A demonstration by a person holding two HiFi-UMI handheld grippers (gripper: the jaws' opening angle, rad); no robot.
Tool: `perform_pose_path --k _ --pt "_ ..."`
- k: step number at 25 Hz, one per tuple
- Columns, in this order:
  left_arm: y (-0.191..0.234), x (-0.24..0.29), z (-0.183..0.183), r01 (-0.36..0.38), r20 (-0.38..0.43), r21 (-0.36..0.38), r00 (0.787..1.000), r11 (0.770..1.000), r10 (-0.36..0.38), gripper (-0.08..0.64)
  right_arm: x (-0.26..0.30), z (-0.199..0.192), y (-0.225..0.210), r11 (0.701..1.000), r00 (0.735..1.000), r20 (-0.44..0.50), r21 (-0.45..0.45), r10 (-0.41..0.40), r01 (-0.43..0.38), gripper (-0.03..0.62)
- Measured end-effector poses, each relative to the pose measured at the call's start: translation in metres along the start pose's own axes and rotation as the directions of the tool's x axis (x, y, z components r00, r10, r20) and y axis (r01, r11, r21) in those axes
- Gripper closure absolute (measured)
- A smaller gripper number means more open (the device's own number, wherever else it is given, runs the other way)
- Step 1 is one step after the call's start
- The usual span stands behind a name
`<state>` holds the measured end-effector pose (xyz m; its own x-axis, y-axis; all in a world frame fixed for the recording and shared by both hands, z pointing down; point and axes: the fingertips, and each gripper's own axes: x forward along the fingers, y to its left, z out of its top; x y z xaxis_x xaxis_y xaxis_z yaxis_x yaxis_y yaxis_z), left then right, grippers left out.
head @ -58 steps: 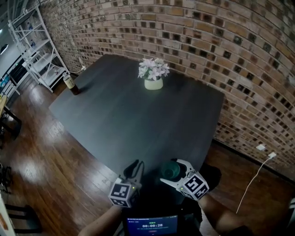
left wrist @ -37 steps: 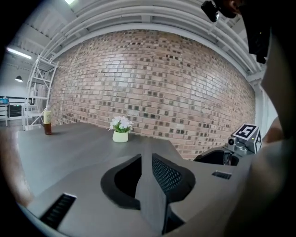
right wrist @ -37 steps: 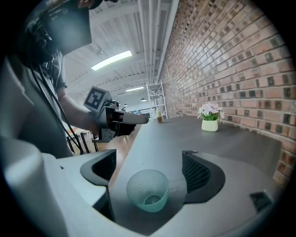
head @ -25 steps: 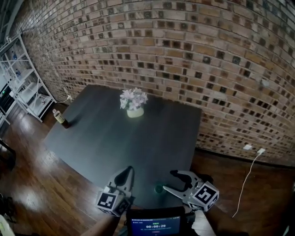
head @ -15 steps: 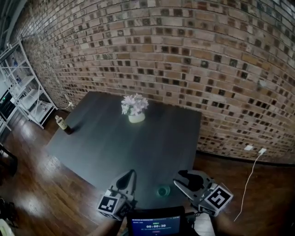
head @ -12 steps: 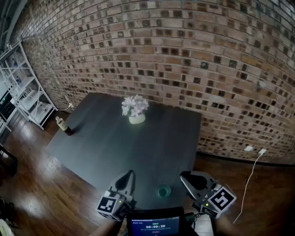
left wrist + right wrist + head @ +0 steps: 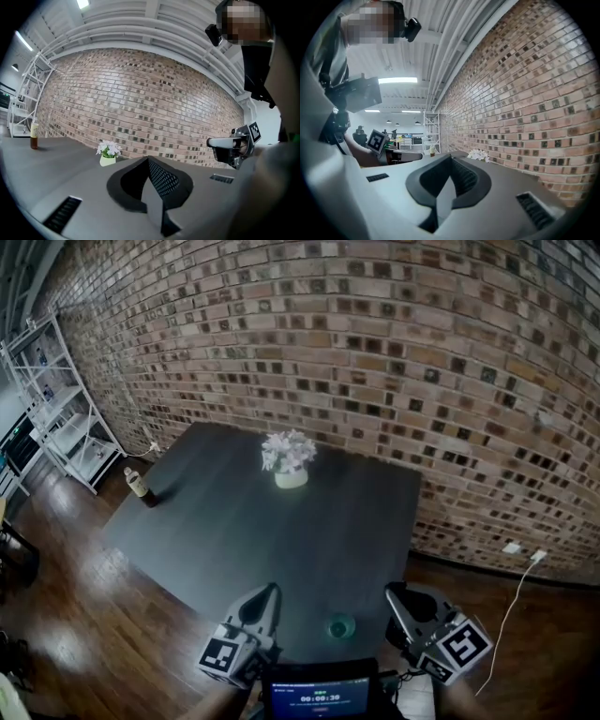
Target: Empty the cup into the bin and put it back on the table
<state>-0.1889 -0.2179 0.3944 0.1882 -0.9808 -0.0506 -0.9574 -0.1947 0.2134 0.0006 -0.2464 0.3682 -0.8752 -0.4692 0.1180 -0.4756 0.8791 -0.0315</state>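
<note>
Sitting by the near edge of the table (image 7: 234,512), the small green cup (image 7: 340,626) stood apart from both grippers. The left gripper (image 7: 269,591) was clenched empty; the right gripper (image 7: 399,595) had just been closing, pinched together on nothing. The cup looked light, stiff, perhaps slippery: best pinched across its wall

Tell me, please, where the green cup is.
In the head view the green cup stands at the table's near edge, between the left hand-held gripper and right hand-held gripper.
</note>
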Motion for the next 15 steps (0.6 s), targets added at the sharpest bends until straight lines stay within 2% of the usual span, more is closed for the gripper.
perform_pose_path --k 11,15 --pt "-0.0063 -0.0021 0.0059 0.002 0.02 0.016 1.0 1.0 -0.002 0.558 -0.0027 -0.0029 0.001 1.0 1.0 -0.003 0.008 -0.005 0.005 0.592" --pt "-0.0068 -0.0032 0.0086 -0.012 0.027 -0.007 1.0 1.0 0.013 0.558 -0.0039 -0.0041 0.0011 1.0 1.0 0.003 0.012 -0.004 0.004 0.592"
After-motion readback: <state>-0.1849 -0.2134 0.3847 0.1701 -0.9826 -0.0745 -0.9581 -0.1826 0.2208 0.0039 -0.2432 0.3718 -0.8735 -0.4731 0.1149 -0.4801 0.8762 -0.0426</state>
